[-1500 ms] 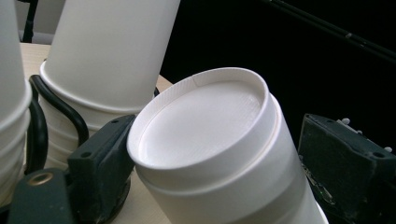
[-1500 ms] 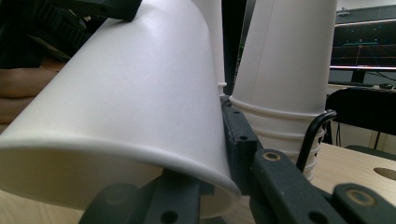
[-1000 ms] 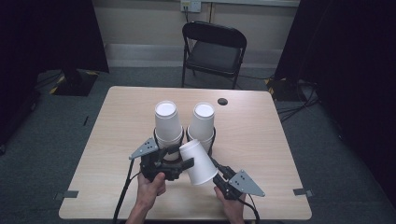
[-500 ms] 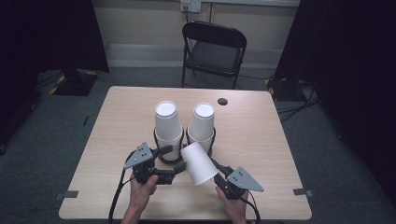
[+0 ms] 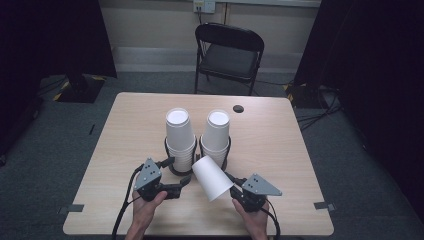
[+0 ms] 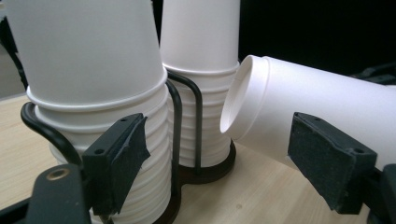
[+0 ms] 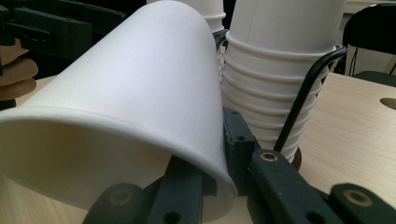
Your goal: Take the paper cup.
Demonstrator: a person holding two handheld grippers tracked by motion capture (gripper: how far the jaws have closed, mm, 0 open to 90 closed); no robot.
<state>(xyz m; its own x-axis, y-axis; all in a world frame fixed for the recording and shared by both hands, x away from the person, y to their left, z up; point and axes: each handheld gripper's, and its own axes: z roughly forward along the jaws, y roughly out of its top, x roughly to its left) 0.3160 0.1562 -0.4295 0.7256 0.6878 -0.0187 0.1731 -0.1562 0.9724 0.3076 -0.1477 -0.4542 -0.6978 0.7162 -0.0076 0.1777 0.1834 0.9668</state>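
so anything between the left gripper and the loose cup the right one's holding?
Nothing visible. The left gripper, jaws just closing and empty, sits beside the rack of stacked cups; the tilted cup in the right gripper lies across open tabletop.

Room light: you work under even overhead light; the table (image 5: 125,150) is bright, the surroundings dark.
Shadows: soft, short.
Focus: your gripper views blur the nearest white cup (image 7: 130,116).

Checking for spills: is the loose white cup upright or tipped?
Tipped: the loose cup lies slanted in the right tool, base toward the stacks.
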